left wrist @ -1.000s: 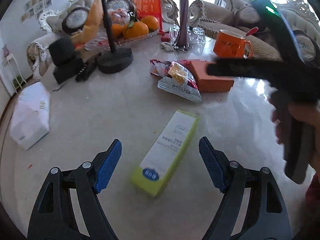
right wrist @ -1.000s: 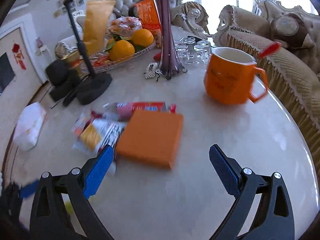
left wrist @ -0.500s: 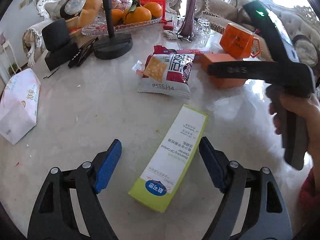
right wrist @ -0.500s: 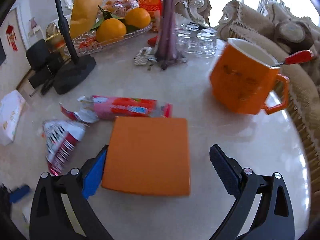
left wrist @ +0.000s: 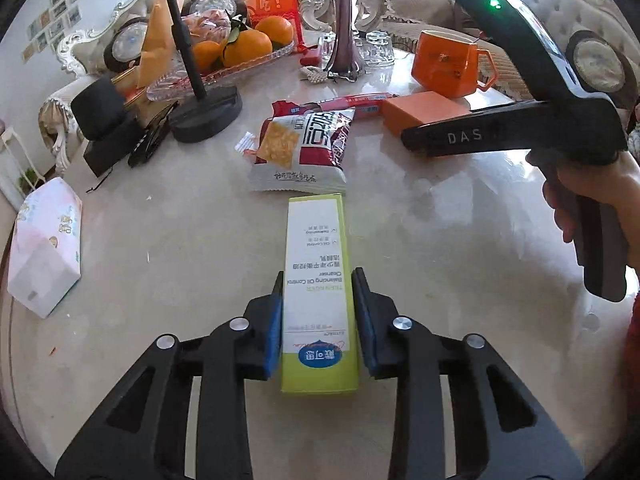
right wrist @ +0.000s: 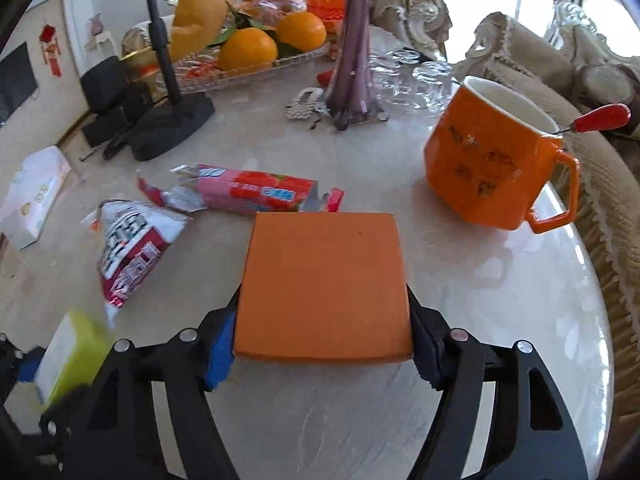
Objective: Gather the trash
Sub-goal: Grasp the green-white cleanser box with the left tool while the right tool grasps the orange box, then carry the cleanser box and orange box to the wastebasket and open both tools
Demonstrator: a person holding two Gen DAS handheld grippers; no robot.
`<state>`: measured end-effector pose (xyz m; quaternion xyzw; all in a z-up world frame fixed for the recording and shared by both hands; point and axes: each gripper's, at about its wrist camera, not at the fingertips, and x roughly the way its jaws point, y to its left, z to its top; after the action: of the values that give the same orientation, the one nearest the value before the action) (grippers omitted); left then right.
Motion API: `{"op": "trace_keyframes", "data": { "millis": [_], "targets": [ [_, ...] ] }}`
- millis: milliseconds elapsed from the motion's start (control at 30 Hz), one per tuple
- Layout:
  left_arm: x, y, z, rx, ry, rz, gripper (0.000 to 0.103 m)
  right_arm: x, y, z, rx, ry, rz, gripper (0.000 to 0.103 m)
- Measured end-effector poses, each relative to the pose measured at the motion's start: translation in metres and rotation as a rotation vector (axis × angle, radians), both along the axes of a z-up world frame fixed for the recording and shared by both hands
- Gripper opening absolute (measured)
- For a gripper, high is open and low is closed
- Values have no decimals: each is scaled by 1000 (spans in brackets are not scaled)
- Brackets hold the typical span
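My left gripper (left wrist: 318,316) is shut on a long white-and-green cleanser box (left wrist: 316,280) that lies on the marble table. My right gripper (right wrist: 322,332) is shut on a flat orange box (right wrist: 324,284), its pads against both sides. The orange box also shows in the left wrist view (left wrist: 424,110) under the right gripper's body. A red-and-white cracker bag (left wrist: 304,148) lies beyond the cleanser box, and it shows in the right wrist view (right wrist: 128,248). A torn pink wrapper (right wrist: 256,194) lies just behind the orange box.
An orange mug (right wrist: 492,168) with a red-handled spoon stands at the right. A purple vase (right wrist: 356,60), drinking glasses, a glass fruit tray (left wrist: 224,64) with oranges, a black stand base (left wrist: 206,114) and black boxes are at the back. A tissue pack (left wrist: 44,248) lies at the left edge.
Both grippers have closed: the left one onto the cleanser box, which now lies straight between the fingers, and the right one onto the orange box after moving forward over it.
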<state>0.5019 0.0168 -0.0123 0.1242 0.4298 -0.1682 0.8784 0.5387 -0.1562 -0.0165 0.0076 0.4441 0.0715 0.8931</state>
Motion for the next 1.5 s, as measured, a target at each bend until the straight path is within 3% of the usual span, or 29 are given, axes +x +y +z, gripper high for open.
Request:
{"op": "trace_keyframes", "data": {
  "millis": [133, 267, 400, 467, 600, 767, 867, 967, 1100, 1167, 1300, 1500],
  "targets": [
    [0, 8, 1, -52, 26, 7, 31, -6, -4, 5, 156, 16, 48, 68],
    [-9, 15, 3, -81, 28, 17, 31, -15, -4, 16, 219, -10, 53, 68],
    [-32, 28, 16, -183, -2, 51, 31, -48, -18, 33, 362, -57, 29, 68],
    [-48, 33, 21, -226, -2, 65, 31, -85, -20, 40, 424, -72, 77, 68],
    [-107, 35, 41, -219, -40, 67, 31, -171, -27, 59, 451, -116, 136, 68],
    [-222, 34, 75, -218, -116, 37, 31, -306, -39, 84, 460, -181, 213, 68],
    [-288, 28, 75, -191, -132, 16, 31, -383, -50, 82, 473, -177, 233, 68],
    [-357, 25, 58, -208, -84, 5, 31, -448, -70, 61, 516, -103, 208, 68],
    [-418, 8, 2, -204, 76, -2, 31, -483, -76, 6, 525, 71, 154, 68],
    [-425, -3, -34, -214, 177, -5, 31, -485, -74, -36, 520, 186, 112, 68],
    [-421, -28, -93, -120, 252, -4, 31, -472, -59, -102, 443, 325, 70, 68],
    [-406, -49, -149, -76, 326, -5, 31, -460, -42, -156, 353, 418, 71, 68]
  ]
}}
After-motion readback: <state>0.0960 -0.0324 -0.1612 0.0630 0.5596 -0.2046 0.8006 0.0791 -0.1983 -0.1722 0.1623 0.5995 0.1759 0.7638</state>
